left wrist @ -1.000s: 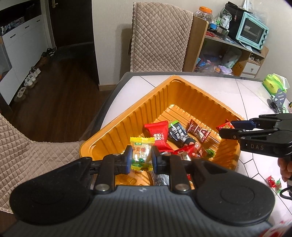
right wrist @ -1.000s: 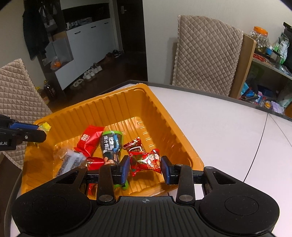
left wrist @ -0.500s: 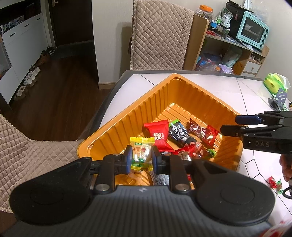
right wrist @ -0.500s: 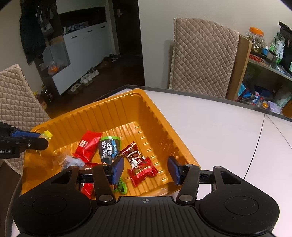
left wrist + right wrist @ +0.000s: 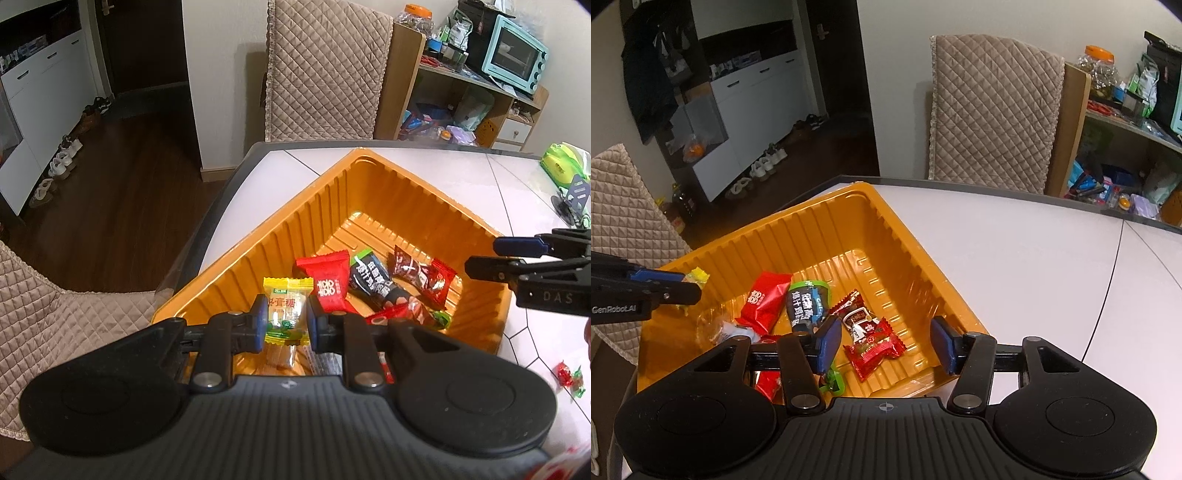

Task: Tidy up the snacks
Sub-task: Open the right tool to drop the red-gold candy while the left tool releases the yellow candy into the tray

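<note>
Warm indoor light; sharp centre; fisheye bending at edges; dim dark doorway

Hidden and cut-off parts around the orange tray (image 5: 373, 192)

Its near wall is masked by the left gripper (image 5: 286, 323) body. A red wrapper (image 5: 768, 382) is largely covered by the right gripper (image 5: 884, 343); a clear packet (image 5: 718, 328), possibly candy, is too blurred to identify.

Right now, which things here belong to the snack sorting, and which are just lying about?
Job: orange tray; yellow candy in the left gripper; red candy below the open right gripper; loose candy on the table.

Lying about: toaster oven; quilted chair; shoes.
</note>
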`<state>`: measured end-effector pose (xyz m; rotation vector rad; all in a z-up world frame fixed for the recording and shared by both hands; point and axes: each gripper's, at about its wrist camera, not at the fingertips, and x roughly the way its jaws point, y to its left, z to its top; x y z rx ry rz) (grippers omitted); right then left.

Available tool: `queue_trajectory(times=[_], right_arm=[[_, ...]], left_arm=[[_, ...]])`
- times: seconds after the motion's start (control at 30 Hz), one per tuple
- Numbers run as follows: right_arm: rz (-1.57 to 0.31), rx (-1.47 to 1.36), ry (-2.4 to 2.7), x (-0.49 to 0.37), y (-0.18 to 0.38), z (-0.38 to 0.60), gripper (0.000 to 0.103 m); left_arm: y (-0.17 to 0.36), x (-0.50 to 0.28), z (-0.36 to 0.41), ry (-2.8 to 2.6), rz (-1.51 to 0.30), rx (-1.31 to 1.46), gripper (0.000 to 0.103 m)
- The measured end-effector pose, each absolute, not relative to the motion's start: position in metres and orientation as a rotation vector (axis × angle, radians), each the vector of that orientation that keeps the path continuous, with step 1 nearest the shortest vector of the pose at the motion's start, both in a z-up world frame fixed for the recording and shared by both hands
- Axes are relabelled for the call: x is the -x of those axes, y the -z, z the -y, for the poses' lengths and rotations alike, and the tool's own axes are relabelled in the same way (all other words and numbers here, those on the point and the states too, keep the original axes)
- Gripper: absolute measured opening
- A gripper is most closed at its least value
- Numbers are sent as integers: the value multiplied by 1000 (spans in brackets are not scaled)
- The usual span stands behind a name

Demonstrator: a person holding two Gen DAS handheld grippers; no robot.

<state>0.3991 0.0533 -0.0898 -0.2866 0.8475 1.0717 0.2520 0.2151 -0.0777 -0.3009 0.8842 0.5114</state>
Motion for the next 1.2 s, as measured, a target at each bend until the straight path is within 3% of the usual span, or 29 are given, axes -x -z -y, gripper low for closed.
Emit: queue_trajectory(times=[0.37,0.53,1.2], right_arm=[[-850,271,-1064,-402,89,-51,54],[-850,260,-1066,-401,87,-49,54],[-846,200,-1081,-382,69,-30,54]], left_arm=[[82,-265,-221,-518,-890,286,21],[81,-263,-221,-519,-883,290,33],[56,-230,-200,-506,-849,336,49]])
